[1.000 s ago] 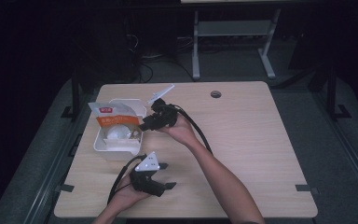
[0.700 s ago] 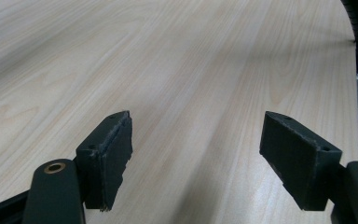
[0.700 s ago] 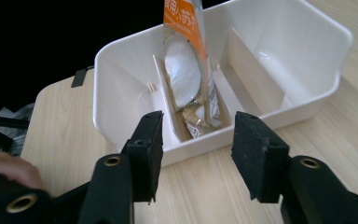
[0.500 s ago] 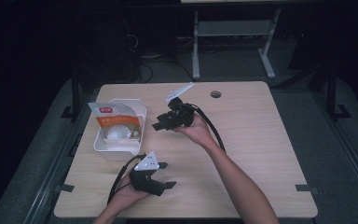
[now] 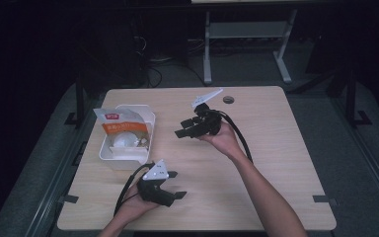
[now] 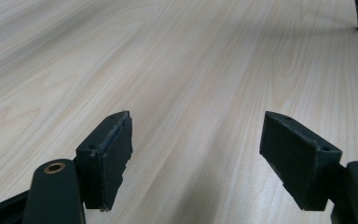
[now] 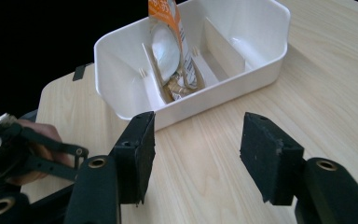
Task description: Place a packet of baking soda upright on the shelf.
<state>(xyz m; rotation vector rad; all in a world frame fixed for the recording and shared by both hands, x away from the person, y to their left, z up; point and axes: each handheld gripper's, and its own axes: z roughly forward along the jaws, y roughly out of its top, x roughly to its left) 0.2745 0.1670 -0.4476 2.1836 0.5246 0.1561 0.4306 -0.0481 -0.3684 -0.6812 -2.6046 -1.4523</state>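
So the orange-and-white packet (image 7: 170, 44) is standing up in the white divided bin (image 7: 121, 70), in a narrow slot between two dividers. In the right gripper view that's upper middle of the frame; in the high view the bin (image 5: 148, 118) sits left of centre on the wooden table (image 5: 276, 163) with the packet (image 5: 121, 126) poking out of its top.

The right gripper (image 7: 196, 149) is spread wide with nothing between the pads, aimed at the bin from just off its near wall, apart from it. In the high view it (image 5: 185, 131) floats near the middle of the frame. The left gripper (image 6: 196, 163) is also released and empty, low over bare table; it's at bottom centre-left in the high view (image 5: 172, 190).

My guess is the step is either a clean pull-away or lining up on the packet. If it's a grab, I'd come in above the bin wall and pinch the packet's top edge, where it clears the dividers. That slot looks tight, and going low risks shoving the whole bin.
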